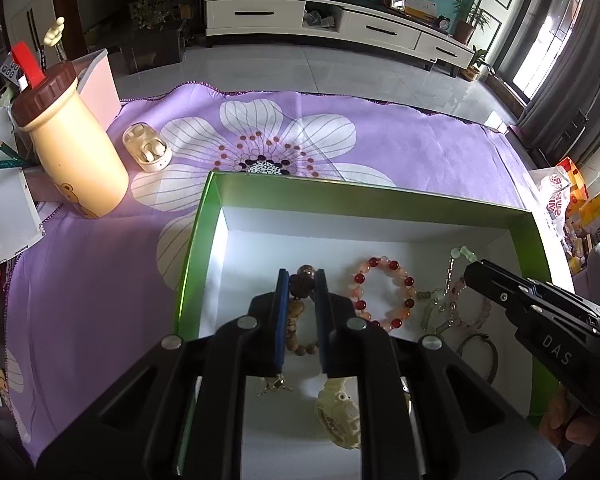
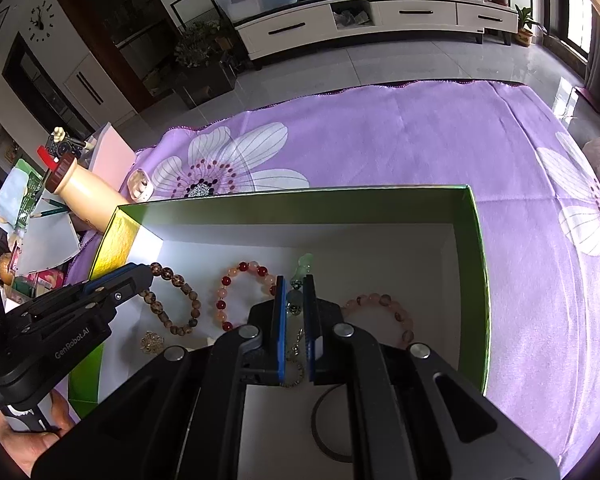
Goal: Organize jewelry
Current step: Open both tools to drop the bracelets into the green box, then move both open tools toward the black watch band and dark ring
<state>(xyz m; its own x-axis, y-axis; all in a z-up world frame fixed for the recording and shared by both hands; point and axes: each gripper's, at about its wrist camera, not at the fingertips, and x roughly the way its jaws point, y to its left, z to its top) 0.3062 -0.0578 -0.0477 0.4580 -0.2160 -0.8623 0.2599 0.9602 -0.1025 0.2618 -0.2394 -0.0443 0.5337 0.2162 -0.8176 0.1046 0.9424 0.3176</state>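
In box (image 1: 204,240), both tools (image 1: 302,276) (image 2: 294,284) angle downward.

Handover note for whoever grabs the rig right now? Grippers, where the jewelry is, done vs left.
Left gripper: over the green box, jaws narrowly apart around the brown bead bracelet; a firm grip cannot be confirmed.
Right gripper: jaws narrowly apart around the green pendant chain; same doubt.
In the box: red-and-peach bracelet, pink bracelet, dark bangle, cream watch, gold charm.
Done: all visible jewelry lies inside the box.
Left: arranging the pieces; nothing looks sorted yet.
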